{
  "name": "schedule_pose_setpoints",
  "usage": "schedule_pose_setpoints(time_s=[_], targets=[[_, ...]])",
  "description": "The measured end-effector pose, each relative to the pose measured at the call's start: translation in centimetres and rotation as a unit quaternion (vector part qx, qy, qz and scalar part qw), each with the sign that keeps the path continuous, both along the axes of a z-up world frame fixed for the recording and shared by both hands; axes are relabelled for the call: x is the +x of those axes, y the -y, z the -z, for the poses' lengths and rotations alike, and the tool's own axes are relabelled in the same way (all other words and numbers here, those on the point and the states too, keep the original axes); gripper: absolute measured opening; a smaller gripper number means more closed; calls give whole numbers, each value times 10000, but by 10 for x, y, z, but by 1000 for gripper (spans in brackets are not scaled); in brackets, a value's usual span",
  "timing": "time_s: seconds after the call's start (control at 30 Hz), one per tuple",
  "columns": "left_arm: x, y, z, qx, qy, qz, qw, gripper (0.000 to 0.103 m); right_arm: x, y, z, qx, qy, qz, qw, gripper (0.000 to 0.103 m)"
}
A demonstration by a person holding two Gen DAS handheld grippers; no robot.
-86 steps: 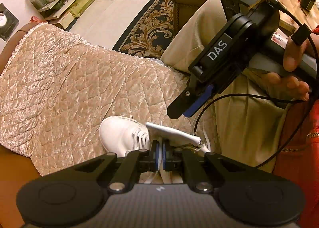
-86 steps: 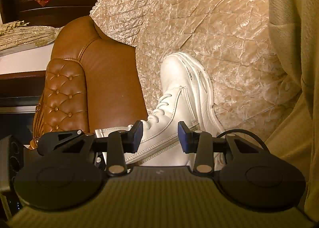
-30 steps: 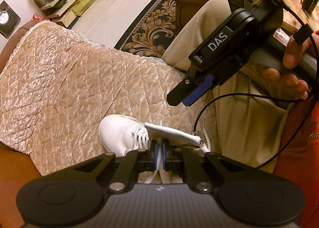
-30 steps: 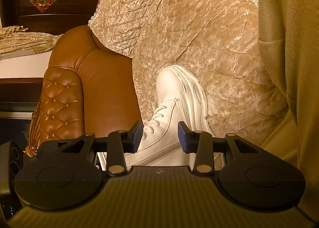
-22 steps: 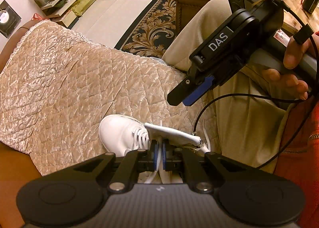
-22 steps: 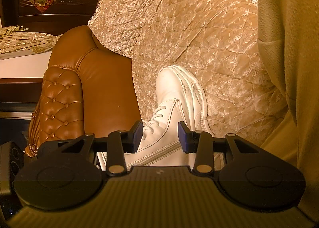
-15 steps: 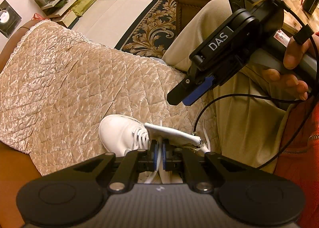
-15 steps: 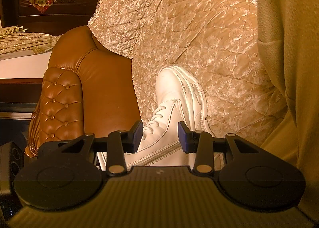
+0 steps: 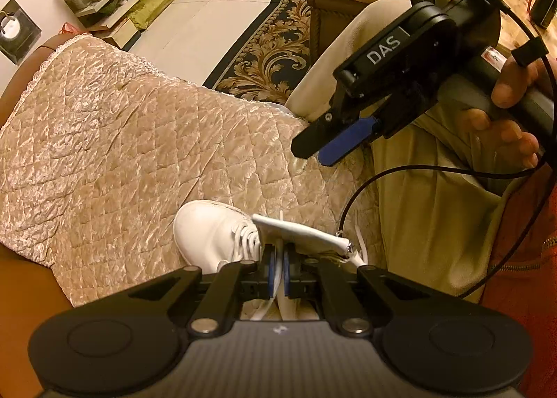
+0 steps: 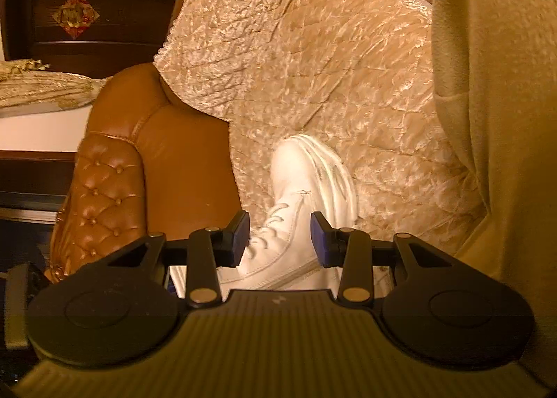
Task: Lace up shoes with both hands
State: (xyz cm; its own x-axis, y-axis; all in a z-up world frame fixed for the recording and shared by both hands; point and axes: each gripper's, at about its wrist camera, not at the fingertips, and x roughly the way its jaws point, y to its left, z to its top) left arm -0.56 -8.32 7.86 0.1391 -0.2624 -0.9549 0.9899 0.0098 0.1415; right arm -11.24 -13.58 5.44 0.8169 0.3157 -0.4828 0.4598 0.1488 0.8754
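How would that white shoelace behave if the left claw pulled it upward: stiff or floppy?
Probably floppy: the shoelace pinched in the left claw hangs limp below the pads. It looks thin and flat, so likely light. The shoe lies loose on the quilted cover and might lift or tip.

The left claw [image 9: 277, 267] pinches a white lace [image 9: 276, 281] just behind the white shoe [image 9: 216, 234], which lies on the quilted cover [image 9: 122, 140], while the right claw [image 9: 330, 144], held by a hand [image 9: 504, 112], hangs open above the shoe.

Shoe [image 9: 209, 227] smooth leather, cover [image 9: 122, 140] quilted velvet
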Motion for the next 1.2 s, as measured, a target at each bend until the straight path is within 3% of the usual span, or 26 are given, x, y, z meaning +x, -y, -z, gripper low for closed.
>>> schedule_pose_setpoints(time_s=[0.13,0.27,0.33,0.5,0.57,0.6,0.77,0.9,1.1,1.2], targets=[[-1,0,-1,-24,-34,-14,10000,3,2,1,1,146,60,0,9999,45],[-2,0,-1,-16,-33,7,10000,3,14,-10,3,641,368,-400,9965,45],[-1,0,-1,-18,-30,20,10000,3,21,-16,-2,577,418,-524,9961,45],[1,2,-1,-47,-50,-23,10000,3,32,-22,6,1008,247,-433,9937,44],[1,2,-1,-55,-55,-30,10000,3,32,-24,12,1173,160,-405,9921,38],[1,2,-1,-53,-57,-30,10000,3,33,-26,12,1157,168,-417,9923,31],[1,1,1,-36,-54,-20,10000,3,38,-32,9,1060,323,-492,9926,25],[2,1,1,-43,-71,-54,10000,3,41,-33,3,979,592,-600,9916,14],[1,-1,2,-44,-50,-93,9999,3,41,-31,12,1287,713,-566,9875,10],[1,0,2,-56,-29,-135,9999,7,44,-32,1,767,685,-740,9919,3]])
